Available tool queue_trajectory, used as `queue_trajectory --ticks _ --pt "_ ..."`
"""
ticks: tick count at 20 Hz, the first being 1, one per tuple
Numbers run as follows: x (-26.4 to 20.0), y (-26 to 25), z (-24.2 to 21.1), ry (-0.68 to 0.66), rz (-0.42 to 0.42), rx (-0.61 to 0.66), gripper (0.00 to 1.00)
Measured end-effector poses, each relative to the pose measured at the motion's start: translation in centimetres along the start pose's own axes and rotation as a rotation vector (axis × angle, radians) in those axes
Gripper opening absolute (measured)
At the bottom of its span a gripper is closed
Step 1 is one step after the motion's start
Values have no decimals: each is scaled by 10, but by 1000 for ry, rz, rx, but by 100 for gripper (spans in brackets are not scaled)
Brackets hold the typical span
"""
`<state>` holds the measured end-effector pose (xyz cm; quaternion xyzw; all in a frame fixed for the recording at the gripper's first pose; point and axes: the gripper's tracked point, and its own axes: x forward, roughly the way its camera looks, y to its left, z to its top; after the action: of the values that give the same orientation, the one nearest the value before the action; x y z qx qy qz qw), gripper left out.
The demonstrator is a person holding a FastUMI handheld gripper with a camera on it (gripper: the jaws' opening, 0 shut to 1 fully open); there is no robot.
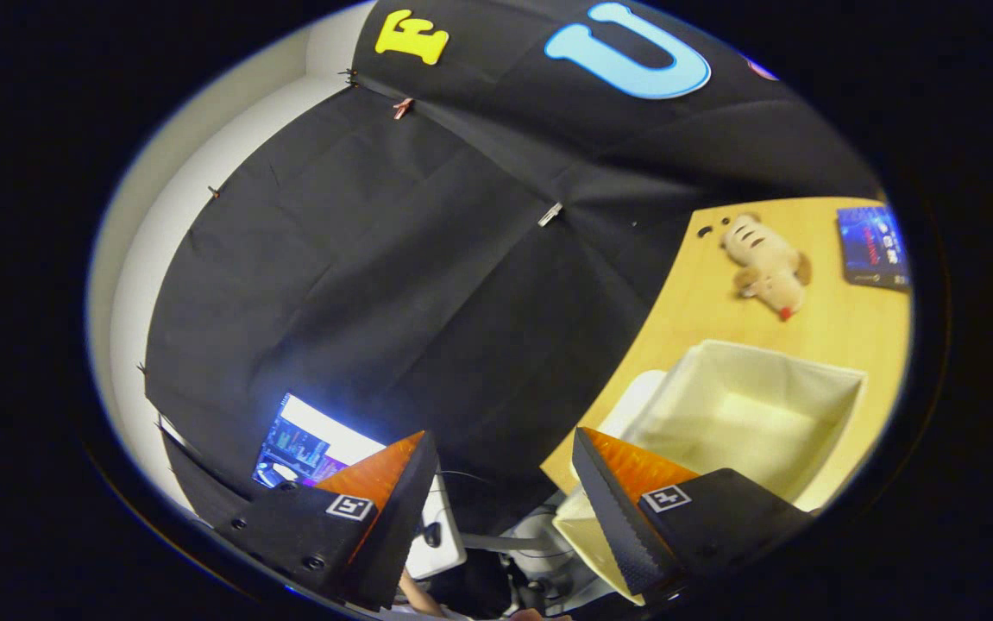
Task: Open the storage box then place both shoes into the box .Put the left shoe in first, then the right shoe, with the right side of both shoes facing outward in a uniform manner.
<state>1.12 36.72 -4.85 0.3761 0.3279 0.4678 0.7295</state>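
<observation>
Tongs [503, 448] stand released, the two fingers spread wide apart with nothing between them, tilted so that the scene leans. Beyond the right finger lies the open storage box [841, 379], a pale fabric bin with its inside bare, resting on the wooden tabletop [686, 302]; a pale flap or lid of the same stuff [587, 530] lies just beside that finger, partly hidden by it. Farther along the tabletop, well past the box, a plush toy animal [763, 263] lies on its side, tan and cream with dark stripes and a small red tip at one end. Near it, toward the far corner of the tabletop, sits a dark blue book or packet [874, 246]. Ahead of both fingers hangs the black cloth wall [392, 285], pinned with small clips. Just beyond the left finger a lit monitor [306, 440] glows. Between the fingers, lower down, a person's hand [414, 595] shows in part.
</observation>
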Motion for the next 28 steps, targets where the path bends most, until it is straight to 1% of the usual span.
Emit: queue_trajectory --ticks 3,6,11,14,17,18,19,21,22,23,24,26,28 --pt "-51 -30 6 -58 -123 -65 97" --pt "-100 -82 9 -97 -283 -121 97" --pt "-168 -160 5 -138 -507 -29 97" --pt "-196 -212 -18 -85 -657 19 97" --pt "-225 -265 -61 31 -816 76 97" --pt "-234 -279 -75 69 -861 114 97" --pt "-239 -292 -87 98 -887 149 97" --pt "-240 -314 -107 136 -909 196 95" --pt "-241 -322 -118 158 -919 203 94" --pt "-241 -330 -126 178 -926 203 91" --pt "-240 -336 -133 197 -934 204 90" --pt "-234 -346 -143 223 -934 208 85" --pt "-230 -358 -152 254 -944 203 85"
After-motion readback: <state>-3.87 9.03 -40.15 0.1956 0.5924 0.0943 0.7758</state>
